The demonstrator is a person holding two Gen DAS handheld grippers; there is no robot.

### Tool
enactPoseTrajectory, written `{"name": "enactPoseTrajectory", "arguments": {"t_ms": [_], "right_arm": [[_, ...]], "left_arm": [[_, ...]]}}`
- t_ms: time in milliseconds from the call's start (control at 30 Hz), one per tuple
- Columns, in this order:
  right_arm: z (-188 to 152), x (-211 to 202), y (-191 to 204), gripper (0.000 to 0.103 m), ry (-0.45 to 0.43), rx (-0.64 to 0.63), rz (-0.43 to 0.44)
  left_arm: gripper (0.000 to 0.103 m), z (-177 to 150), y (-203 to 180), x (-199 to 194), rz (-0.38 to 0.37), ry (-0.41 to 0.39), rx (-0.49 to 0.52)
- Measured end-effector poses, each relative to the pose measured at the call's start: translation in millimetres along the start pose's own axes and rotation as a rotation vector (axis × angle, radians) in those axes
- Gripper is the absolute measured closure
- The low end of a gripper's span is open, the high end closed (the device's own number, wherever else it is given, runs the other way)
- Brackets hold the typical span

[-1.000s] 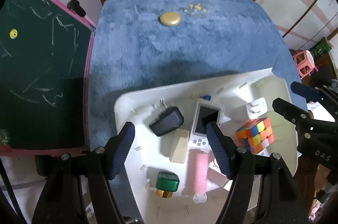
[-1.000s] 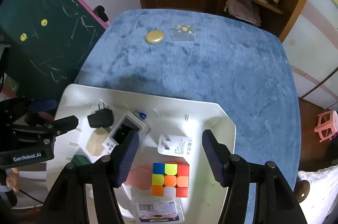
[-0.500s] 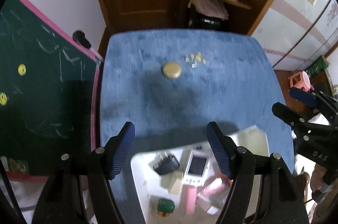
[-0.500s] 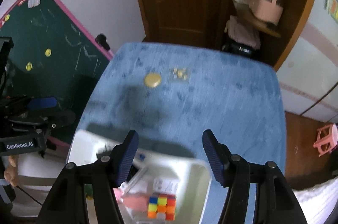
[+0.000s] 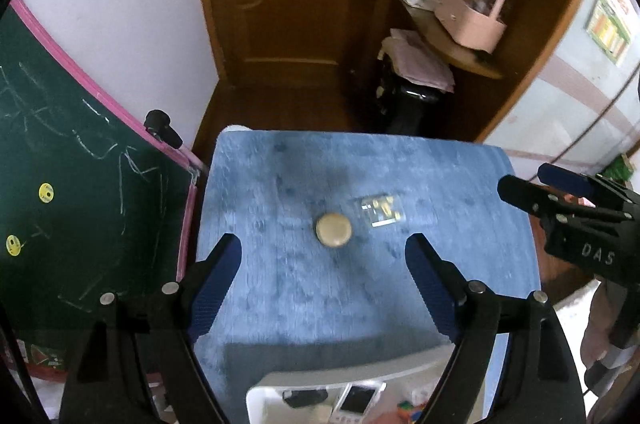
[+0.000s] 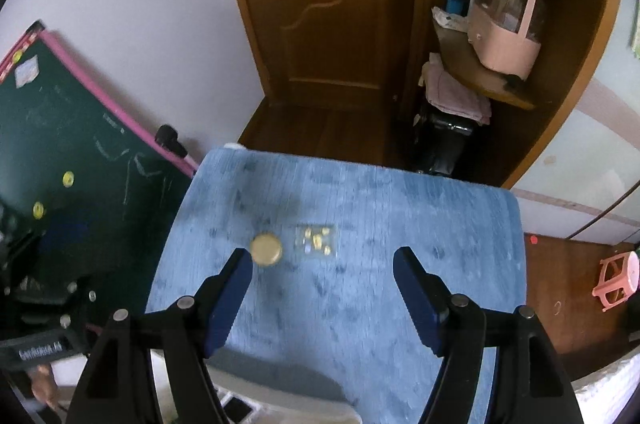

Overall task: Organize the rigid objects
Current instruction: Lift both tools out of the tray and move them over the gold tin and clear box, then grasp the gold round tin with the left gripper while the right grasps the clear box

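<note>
Both the left gripper point(image 5: 323, 280) and the right gripper point(image 6: 322, 284) hang high over the blue plush-covered bench point(image 5: 280, 296) with fingers wide and empty. The round gold metal lid point(image 5: 333, 230) lies mid-bench, just left of a small clear packet of yellow pieces point(image 5: 380, 210); the white plastic tray point(image 5: 360, 372) of sorted items sits at the near edge. To do well, I judge the left gripper should descend squarely over the lid, straddling its rim before closing.

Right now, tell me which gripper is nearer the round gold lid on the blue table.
Probably the right. The right gripper has the gold lid beside its left fingertip; the left gripper frames the lid centrally, just ahead of its fingertips. Both are open.
</note>
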State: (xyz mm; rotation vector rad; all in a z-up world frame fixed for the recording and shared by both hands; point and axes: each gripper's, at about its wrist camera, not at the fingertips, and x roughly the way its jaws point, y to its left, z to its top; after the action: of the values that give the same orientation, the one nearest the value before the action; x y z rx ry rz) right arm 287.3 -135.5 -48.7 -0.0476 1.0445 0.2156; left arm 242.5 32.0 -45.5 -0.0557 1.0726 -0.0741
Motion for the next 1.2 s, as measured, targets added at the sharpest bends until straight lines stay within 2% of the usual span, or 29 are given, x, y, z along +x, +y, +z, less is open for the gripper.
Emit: {"name": "enactPoseTrajectory", "arguments": {"t_ms": [200, 333, 533, 700, 933, 1033, 1200], "right_arm": [[29.1, 41.4, -4.8, 0.029, 0.035, 0.016, 0.013], [36.6, 82.9, -10.9, 0.029, 0.087, 0.038, 0.017], [27.1, 145.7, -10.6, 0.029, 0.181, 0.053, 0.014], [9.4, 194.7, -12.0, 0.029, 0.272, 0.098, 0.051], [-4.0, 240.2, -8.0, 0.029, 0.341, 0.113, 0.045], [-9.0, 254.3, -4.8, 0.029, 0.361, 0.118, 0.055], [-15.7, 271.2, -0.9, 0.029, 0.39, 0.106, 0.038]], "left_arm": [[0.017, 3.1, -3.6, 45.3, 0.04, 0.04, -0.037], [0.017, -5.1, -4.0, 90.1, 0.066, 0.104, -0.061], [0.017, -25.5, -4.7, 160.4, 0.076, 0.204, -0.091], [0.017, -39.3, -3.3, 206.8, 0.086, 0.264, -0.11], [0.017, -50.3, 5.5, 230.9, 0.097, 0.272, -0.15], [0.017, -53.8, 10.3, 232.6, 0.064, 0.275, -0.187], [0.017, -51.5, 5.4, 238.2, 0.059, 0.263, -0.183]]}}
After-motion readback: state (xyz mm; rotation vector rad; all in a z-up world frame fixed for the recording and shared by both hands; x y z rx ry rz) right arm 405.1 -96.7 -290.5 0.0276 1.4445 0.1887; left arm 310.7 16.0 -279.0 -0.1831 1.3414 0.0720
